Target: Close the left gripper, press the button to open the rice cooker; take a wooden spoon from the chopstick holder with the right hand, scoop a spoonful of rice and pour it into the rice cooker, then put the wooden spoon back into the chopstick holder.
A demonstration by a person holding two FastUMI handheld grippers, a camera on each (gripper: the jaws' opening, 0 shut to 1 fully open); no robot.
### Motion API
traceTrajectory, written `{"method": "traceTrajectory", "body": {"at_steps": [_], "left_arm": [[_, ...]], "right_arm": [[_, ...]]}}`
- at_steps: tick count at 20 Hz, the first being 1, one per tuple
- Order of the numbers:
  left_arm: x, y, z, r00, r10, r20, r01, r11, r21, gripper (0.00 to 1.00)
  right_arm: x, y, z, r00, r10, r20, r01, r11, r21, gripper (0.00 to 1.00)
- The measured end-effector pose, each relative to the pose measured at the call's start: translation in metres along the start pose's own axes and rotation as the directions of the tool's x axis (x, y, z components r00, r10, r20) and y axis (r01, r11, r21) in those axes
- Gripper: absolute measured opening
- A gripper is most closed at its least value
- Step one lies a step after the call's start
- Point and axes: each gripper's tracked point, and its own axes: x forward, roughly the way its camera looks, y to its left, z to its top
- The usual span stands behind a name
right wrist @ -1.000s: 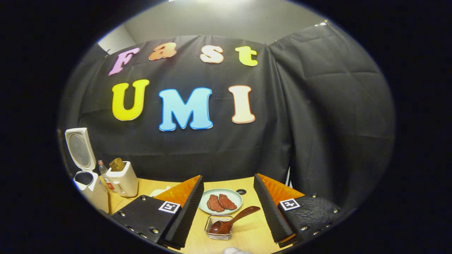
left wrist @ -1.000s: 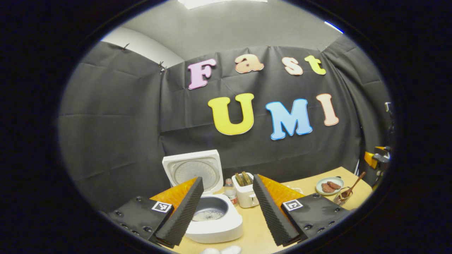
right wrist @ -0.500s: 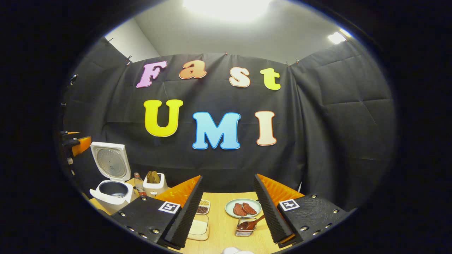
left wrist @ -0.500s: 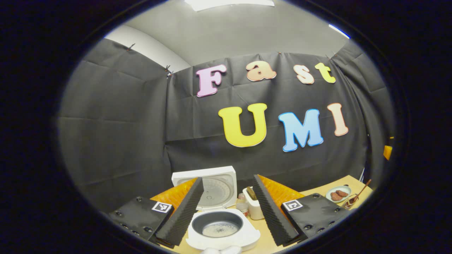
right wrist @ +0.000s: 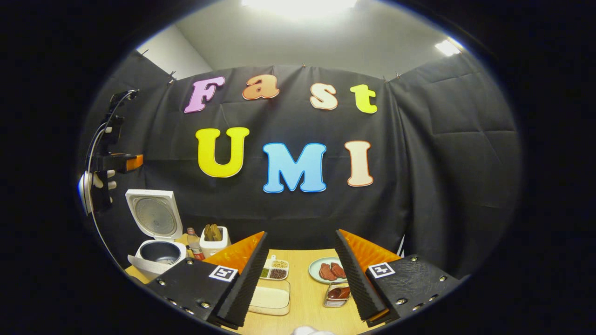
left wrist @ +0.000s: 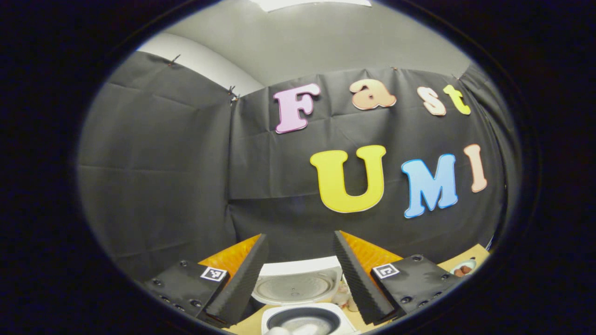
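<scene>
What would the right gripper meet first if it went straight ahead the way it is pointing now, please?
The right gripper is open and aimed above the table, so it would probably pass over the plate of meat and reach the black cloth wall; depth is hard to judge.

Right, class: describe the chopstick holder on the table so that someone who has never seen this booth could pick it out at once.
Start at the wooden table in front of the black cloth wall. Find the pale plate with two pieces of meat, right of centre. Just in front of it stands the chopstick holder, a small wire-sided basket with a dark wooden spoon in it, unlike the flat, lidded white box to its left.
</scene>
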Motion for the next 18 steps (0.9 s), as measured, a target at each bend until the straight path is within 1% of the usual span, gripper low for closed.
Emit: {"method": "traceTrajectory", "body": {"at_steps": [2, 5, 6, 7, 10, 13, 14, 15, 16, 17, 18], "left_arm": [[0.037, 0.01, -0.009, 0.999, 0.028, -0.027, -0.028, 1.0, 0.0, 0.96], [0.081, 0.013, -0.038, 0.994, 0.036, -0.104, -0.04, 0.999, -0.033, 0.97], [0.091, 0.014, -0.048, 0.992, 0.041, -0.123, -0.045, 0.999, -0.029, 0.97], [0.099, 0.016, -0.061, 0.986, 0.054, -0.155, -0.058, 0.998, -0.021, 1.0], [0.126, 0.025, -0.104, 0.967, 0.078, -0.243, -0.08, 0.997, -0.001, 0.99], [0.137, 0.028, -0.135, 0.945, 0.093, -0.313, -0.094, 0.995, 0.014, 1.0], [0.139, 0.028, -0.141, 0.938, 0.089, -0.336, -0.085, 0.996, 0.025, 0.98], [0.141, 0.03, -0.138, 0.943, 0.092, -0.32, -0.089, 0.996, 0.026, 0.98], [0.141, 0.028, -0.142, 0.939, 0.087, -0.334, -0.084, 0.996, 0.026, 0.98], [0.139, 0.027, -0.142, 0.938, 0.08, -0.338, -0.079, 0.997, 0.015, 1.0], [0.138, 0.025, -0.143, 0.933, 0.067, -0.354, -0.072, 0.997, 0.0, 0.96]], "right_arm": [[0.003, 0.003, -0.005, 1.0, 0.002, -0.015, -0.002, 1.0, -0.005, 0.87], [0.01, 0.008, -0.013, 0.999, 0.004, -0.044, -0.005, 1.0, -0.016, 0.87], [0.011, 0.008, -0.015, 0.999, 0.003, -0.054, -0.004, 1.0, -0.018, 0.87], [0.013, 0.01, -0.017, 0.998, 0.005, -0.063, -0.006, 1.0, -0.016, 0.87], [0.017, 0.012, -0.025, 0.996, 0.007, -0.086, -0.008, 1.0, -0.009, 0.87], [0.019, 0.014, -0.029, 0.995, 0.009, -0.098, -0.01, 1.0, -0.008, 0.87], [0.018, 0.014, -0.031, 0.995, 0.01, -0.103, -0.011, 1.0, -0.007, 0.87], [0.019, 0.014, -0.031, 0.994, 0.013, -0.106, -0.013, 1.0, -0.004, 0.87], [0.019, 0.014, -0.032, 0.994, 0.014, -0.107, -0.014, 1.0, 0.002, 0.87], [0.02, 0.014, -0.034, 0.994, 0.016, -0.111, -0.015, 1.0, 0.007, 0.87], [0.02, 0.016, -0.035, 0.993, 0.022, -0.115, -0.021, 1.0, 0.016, 0.87]]}}
